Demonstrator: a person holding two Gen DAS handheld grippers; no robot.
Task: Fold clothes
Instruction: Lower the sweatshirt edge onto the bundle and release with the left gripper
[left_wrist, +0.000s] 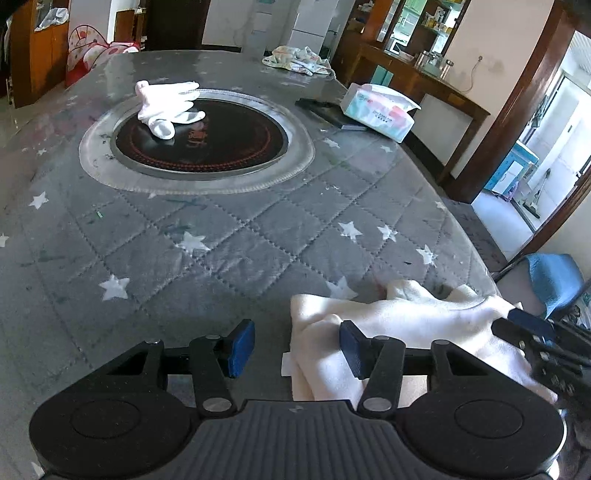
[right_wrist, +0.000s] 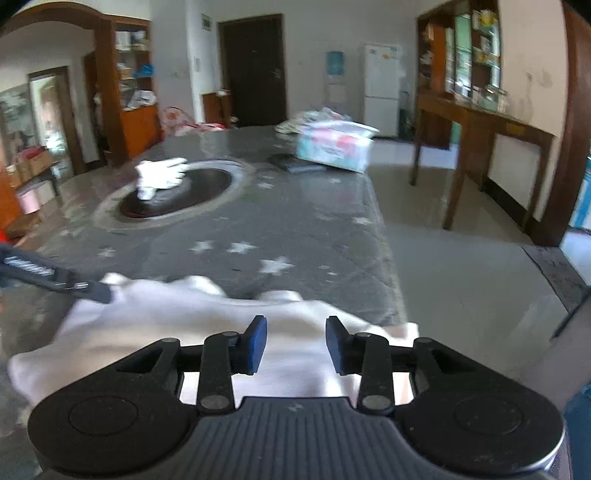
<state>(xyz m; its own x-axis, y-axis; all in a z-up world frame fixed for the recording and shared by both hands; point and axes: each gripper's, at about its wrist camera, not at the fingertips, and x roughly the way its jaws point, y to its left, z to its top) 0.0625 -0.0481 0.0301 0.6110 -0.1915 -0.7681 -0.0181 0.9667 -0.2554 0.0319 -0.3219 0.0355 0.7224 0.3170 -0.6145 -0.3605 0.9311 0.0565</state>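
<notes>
A cream cloth (left_wrist: 402, 317) lies crumpled at the near right corner of the grey star-quilted table (left_wrist: 221, 236). My left gripper (left_wrist: 297, 347) stands open over the cloth's left edge. Its right pad is above the fabric and its left pad is above bare quilt. My right gripper (left_wrist: 517, 323) comes in from the right edge of the left wrist view, at the cloth's right side. In the right wrist view the right gripper (right_wrist: 295, 343) is open above the cloth (right_wrist: 166, 325), and its pads press on nothing. The left gripper (right_wrist: 96, 291) touches the cloth's far left.
A white garment (left_wrist: 168, 105) lies bunched on the round black hob (left_wrist: 221, 147) set in the table. A tissue pack (left_wrist: 380, 110) and a flat black case (left_wrist: 328, 110) sit at the right edge, a patterned cloth (left_wrist: 295, 59) at the far end. A wooden side table (right_wrist: 480, 122) stands to the right.
</notes>
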